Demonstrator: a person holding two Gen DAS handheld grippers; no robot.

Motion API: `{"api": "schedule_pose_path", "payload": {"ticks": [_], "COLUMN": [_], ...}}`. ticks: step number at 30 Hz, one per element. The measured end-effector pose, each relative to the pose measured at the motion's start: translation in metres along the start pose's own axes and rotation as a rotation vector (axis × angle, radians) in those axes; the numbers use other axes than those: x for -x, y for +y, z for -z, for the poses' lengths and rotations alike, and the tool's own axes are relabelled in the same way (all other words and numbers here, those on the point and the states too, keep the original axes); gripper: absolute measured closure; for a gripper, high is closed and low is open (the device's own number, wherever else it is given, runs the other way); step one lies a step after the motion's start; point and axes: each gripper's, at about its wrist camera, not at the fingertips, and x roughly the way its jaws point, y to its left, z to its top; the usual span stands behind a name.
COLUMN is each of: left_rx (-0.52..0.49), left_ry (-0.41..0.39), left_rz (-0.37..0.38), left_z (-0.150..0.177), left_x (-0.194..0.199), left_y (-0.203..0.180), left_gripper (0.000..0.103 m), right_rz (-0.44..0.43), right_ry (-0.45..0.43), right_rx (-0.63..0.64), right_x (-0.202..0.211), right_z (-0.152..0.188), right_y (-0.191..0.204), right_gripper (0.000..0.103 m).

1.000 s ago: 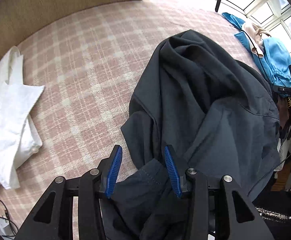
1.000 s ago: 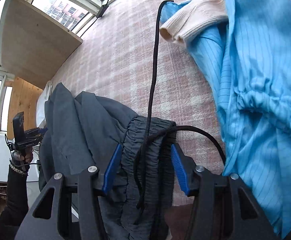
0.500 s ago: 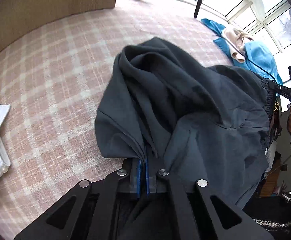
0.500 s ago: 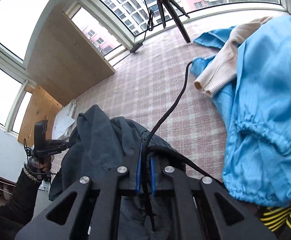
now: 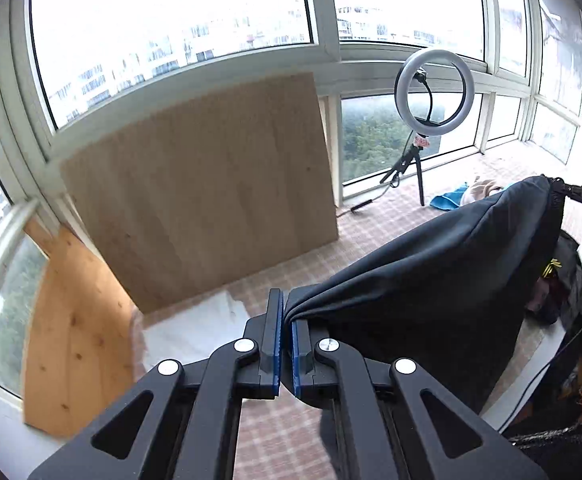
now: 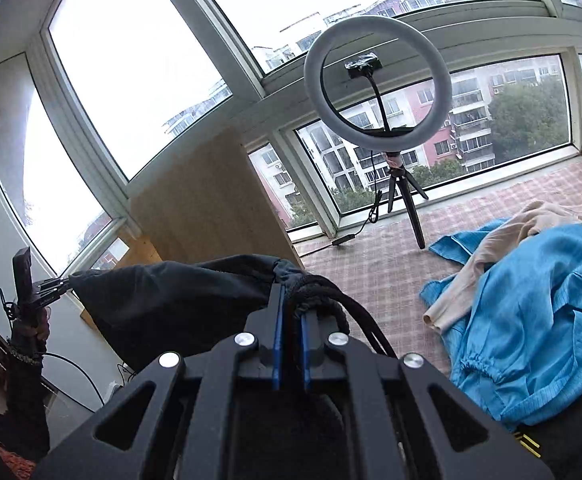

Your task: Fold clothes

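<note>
Your left claw [image 5: 284, 320] is clamped on a pinch of the dark garment [image 5: 431, 280], its blue pads pressed together with only cloth between them. Your right claw [image 6: 291, 312] is likewise closed tight on the gathered waistband end, with the black drawstring [image 6: 343, 312] bunched at the pads and looping off to the right.

The garment hangs in the air between your two claws, clear of the plaid floor covering [image 5: 371, 232]. Its top edge runs almost taut from one grip to the other, so the long axis lies straight along the line joining your hands, and the rest sags below that line as a loose pouch. Each claw holds one end; neither is nearer the middle.

The next move likely turns on that span: keep the hands apart and level so the edge stays straight as the cloth is laid down flat. The clear plaid area ahead looks like the place for it, short of the blue clothing [image 6: 531, 300] and cream sweater [image 6: 491, 248] heaped on the right.
</note>
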Motion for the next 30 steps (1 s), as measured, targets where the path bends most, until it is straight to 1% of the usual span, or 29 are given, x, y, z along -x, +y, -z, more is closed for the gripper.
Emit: {"api": "schedule_pose_path", "payload": {"ticks": [1, 3, 4, 5, 7, 8, 9, 10, 11, 15, 17, 18, 21, 26, 28, 29, 30], "left_rx": [-0.022, -0.051, -0.062, -0.073, -0.081, -0.072, -0.058, -0.044, -0.032, 0.038, 0.075, 0.095, 0.185, 0.325, 0.349, 0.348, 0.342], "left_ry": [-0.001, 0.007, 0.022, 0.04, 0.1, 0.138, 0.177, 0.211, 0.242, 0.379, 0.443, 0.472, 0.535, 0.552, 0.566, 0.582, 0.607], "left_rz": [-0.037, -0.052, -0.053, -0.052, -0.049, -0.027, -0.001, -0.005, -0.022, 0.033, 0.063, 0.077, 0.162, 0.261, 0.272, 0.255, 0.232], "left_z": [-0.006, -0.017, -0.021, -0.024, -0.02, -0.015, -0.006, 0.006, 0.018, 0.087, 0.121, 0.137, 0.168, 0.178, 0.179, 0.181, 0.185], "left_x": [0.0, -0.01, -0.024, -0.041, -0.079, -0.102, -0.123, -0.139, -0.155, -0.197, -0.215, -0.221, -0.233, -0.244, -0.256, -0.265, -0.274], "left_y": [0.0, 0.002, 0.002, 0.0, -0.001, -0.003, -0.002, 0.0, 0.002, 0.002, -0.001, -0.005, -0.018, -0.039, -0.05, -0.056, -0.06], "left_gripper": [0.099, 0.094, 0.086, 0.065, 0.047, 0.047, 0.047, 0.047, 0.049, 0.05, 0.05, 0.05, 0.05, 0.047, 0.045, 0.058, 0.076], "right_rz": [0.005, 0.037, 0.081, 0.124, 0.188, 0.227, 0.285, 0.35, 0.41, 0.48, 0.512, 0.514, 0.517, 0.509, 0.497, 0.494, 0.491], "right_ry": [-0.011, -0.025, -0.032, -0.039, -0.026, -0.013, 0.002, 0.02, 0.04, 0.107, 0.137, 0.147, 0.172, 0.189, 0.189, 0.19, 0.192], "right_rx": [0.005, 0.018, 0.012, 0.006, -0.046, -0.072, -0.078, -0.074, -0.063, -0.085, -0.074, -0.07, -0.056, -0.028, -0.031, -0.033, -0.035], "right_x": [-0.004, -0.007, -0.009, -0.011, -0.017, -0.022, -0.029, -0.035, -0.043, -0.068, -0.081, -0.085, -0.096, -0.105, -0.106, -0.107, -0.108], "right_z": [-0.002, -0.007, -0.009, -0.01, -0.012, -0.013, -0.013, -0.012, -0.01, 0.001, 0.005, 0.005, 0.004, 0.0, 0.001, 0.002, 0.003], "right_y": [0.003, 0.002, -0.005, -0.012, -0.04, -0.055, -0.069, -0.08, -0.09, -0.123, -0.131, -0.133, -0.134, -0.129, -0.128, -0.128, -0.128], "right_gripper": [0.096, 0.096, 0.096, 0.096, 0.096, 0.096, 0.096, 0.096, 0.096, 0.096, 0.096, 0.096, 0.096, 0.096, 0.096, 0.096, 0.096]}}
